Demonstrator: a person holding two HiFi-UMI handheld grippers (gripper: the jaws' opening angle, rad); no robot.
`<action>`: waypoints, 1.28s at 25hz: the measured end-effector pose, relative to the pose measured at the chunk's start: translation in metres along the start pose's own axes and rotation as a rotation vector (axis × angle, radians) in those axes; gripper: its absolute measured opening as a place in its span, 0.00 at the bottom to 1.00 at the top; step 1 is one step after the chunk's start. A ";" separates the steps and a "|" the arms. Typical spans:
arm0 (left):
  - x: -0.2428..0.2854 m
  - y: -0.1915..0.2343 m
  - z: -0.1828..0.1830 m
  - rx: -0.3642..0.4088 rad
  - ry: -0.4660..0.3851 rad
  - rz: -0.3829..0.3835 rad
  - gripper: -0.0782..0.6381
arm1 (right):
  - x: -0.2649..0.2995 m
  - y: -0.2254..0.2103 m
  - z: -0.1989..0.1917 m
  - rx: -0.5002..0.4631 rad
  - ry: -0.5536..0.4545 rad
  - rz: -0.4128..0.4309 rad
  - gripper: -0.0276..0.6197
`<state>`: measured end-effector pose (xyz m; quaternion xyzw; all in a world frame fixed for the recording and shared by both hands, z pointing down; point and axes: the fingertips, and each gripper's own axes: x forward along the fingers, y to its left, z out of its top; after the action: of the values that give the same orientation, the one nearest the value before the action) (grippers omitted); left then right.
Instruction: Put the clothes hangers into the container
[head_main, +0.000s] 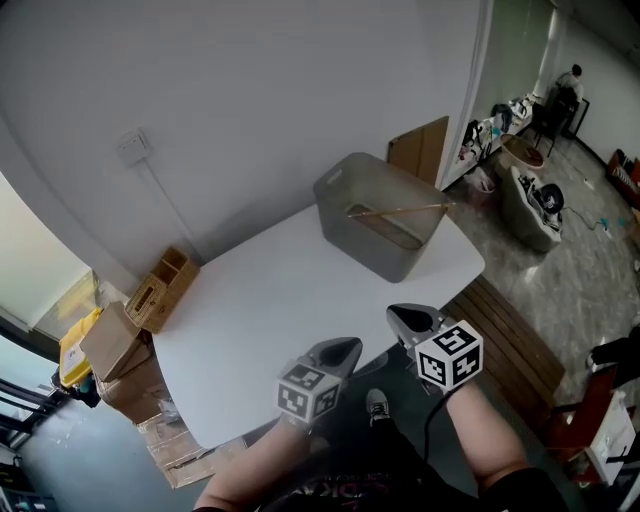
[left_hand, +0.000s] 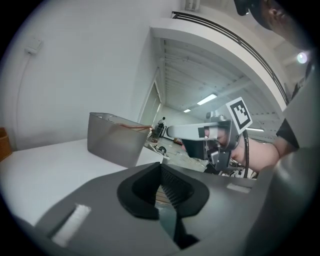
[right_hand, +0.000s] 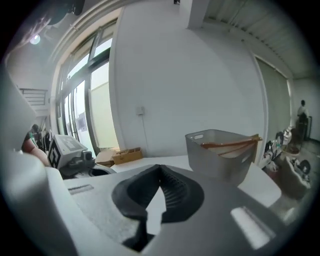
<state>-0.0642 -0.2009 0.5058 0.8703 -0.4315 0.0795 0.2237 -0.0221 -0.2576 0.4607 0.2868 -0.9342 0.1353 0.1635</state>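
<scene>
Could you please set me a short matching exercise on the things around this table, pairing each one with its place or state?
Things:
1. hangers
2. container
3. right tool
4. cardboard box

Places or states:
A. down beside the left edge of the table
B. shut, with nothing in it
C. wooden, lying in the container with one end at its rim
D. grey, standing on the far side of the table

Pairs: 1-C, 2-D, 3-B, 4-A

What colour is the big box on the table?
Grey. The box shows best in the head view.
</scene>
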 end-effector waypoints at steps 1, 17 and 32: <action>-0.008 -0.002 -0.004 0.004 -0.001 -0.003 0.11 | -0.003 0.012 -0.006 0.025 -0.004 0.002 0.05; -0.103 -0.040 -0.084 0.002 0.068 -0.085 0.11 | -0.045 0.142 -0.115 0.208 0.023 -0.048 0.05; -0.121 -0.063 -0.113 -0.033 0.092 -0.117 0.11 | -0.072 0.175 -0.159 0.252 0.071 -0.076 0.05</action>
<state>-0.0830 -0.0297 0.5458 0.8855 -0.3706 0.0989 0.2620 -0.0313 -0.0277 0.5502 0.3351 -0.8920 0.2553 0.1642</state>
